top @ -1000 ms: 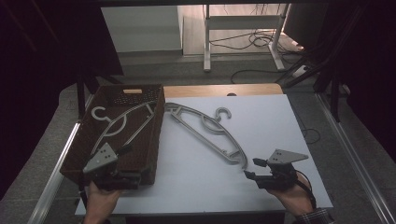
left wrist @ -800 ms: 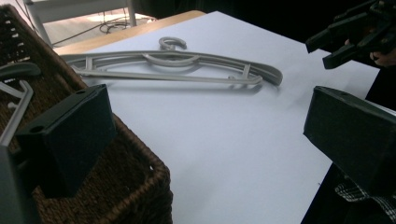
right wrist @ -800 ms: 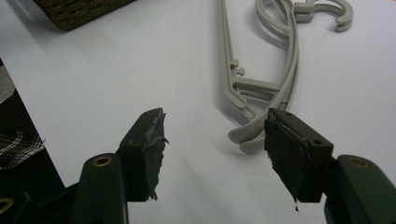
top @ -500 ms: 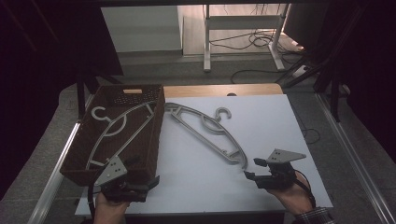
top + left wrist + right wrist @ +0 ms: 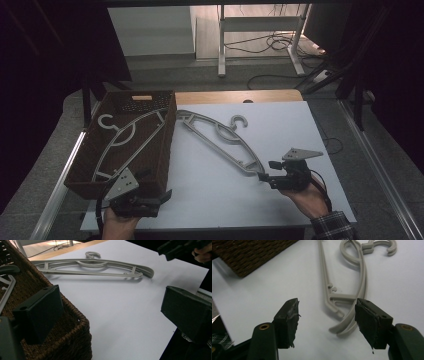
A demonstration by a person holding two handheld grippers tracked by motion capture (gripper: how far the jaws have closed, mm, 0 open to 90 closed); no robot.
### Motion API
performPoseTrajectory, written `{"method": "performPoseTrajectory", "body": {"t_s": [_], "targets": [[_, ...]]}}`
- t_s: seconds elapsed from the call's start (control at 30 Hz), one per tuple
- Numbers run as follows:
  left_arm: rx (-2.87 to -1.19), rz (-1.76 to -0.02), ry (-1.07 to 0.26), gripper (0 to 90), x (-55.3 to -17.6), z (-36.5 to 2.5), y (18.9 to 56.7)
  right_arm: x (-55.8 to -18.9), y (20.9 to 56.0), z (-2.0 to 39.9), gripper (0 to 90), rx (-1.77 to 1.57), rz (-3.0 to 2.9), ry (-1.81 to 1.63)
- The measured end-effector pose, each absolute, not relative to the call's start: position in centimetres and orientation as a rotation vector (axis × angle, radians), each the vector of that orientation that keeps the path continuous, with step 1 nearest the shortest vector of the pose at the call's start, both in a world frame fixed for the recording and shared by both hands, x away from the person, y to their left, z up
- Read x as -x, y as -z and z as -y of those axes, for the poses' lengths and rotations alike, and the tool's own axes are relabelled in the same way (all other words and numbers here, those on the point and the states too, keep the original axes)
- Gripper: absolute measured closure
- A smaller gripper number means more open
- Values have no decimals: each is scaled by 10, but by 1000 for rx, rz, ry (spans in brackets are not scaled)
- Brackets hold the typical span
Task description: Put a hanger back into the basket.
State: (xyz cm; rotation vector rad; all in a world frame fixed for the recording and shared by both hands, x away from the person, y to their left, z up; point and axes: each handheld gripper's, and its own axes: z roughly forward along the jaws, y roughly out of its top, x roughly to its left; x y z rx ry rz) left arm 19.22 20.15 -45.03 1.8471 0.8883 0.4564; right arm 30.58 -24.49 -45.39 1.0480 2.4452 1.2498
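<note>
A grey plastic hanger [image 5: 220,142] [image 5: 100,265] [image 5: 362,290] lies slantwise on the white table [image 5: 300,130]. A second grey hanger [image 5: 125,137] [image 5: 7,287] rests inside the brown wicker basket [image 5: 80,150] [image 5: 75,340] [image 5: 249,255] at left. My right gripper [image 5: 266,171] [image 5: 327,315] is open at the table hanger's near end. Its jaws have just been opening a little, and the hanger's tip lies between them untouched. My left gripper [image 5: 157,186] [image 5: 112,307] stands wide open at the basket's near right corner, with one jaw over the wicker rim and nothing held.
The table's near edge runs just under both hands. Metal rails [image 5: 380,165] flank the table. A wooden strip [image 5: 235,96] borders the far edge. A white frame [image 5: 260,30] and cables [image 5: 270,75] lie on the floor beyond.
The left gripper has slid a little right and toward the near edge, off the basket's front wall to its corner. The right gripper has edged toward the hanger's end.
</note>
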Motion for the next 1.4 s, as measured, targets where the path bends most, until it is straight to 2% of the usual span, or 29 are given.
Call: {"method": "performPoseTrajectory", "body": {"t_s": [0.33,0.63,1.03,1.4], "targets": [[-1844,-885,-458,45,-192,-204,450,-347,451,223,445,-1019,-2453,-1153],[-1860,-885,-453,45,-193,-202,452,-391,466,204,557,-1053,-2461,-1070],[-1847,-890,-444,46,-193,-206,452,-429,490,182,591,-1076,-2455,-1001],[-1844,-892,-430,46,-193,-207,453,-441,504,176,643,-1089,-2460,-933]]}}
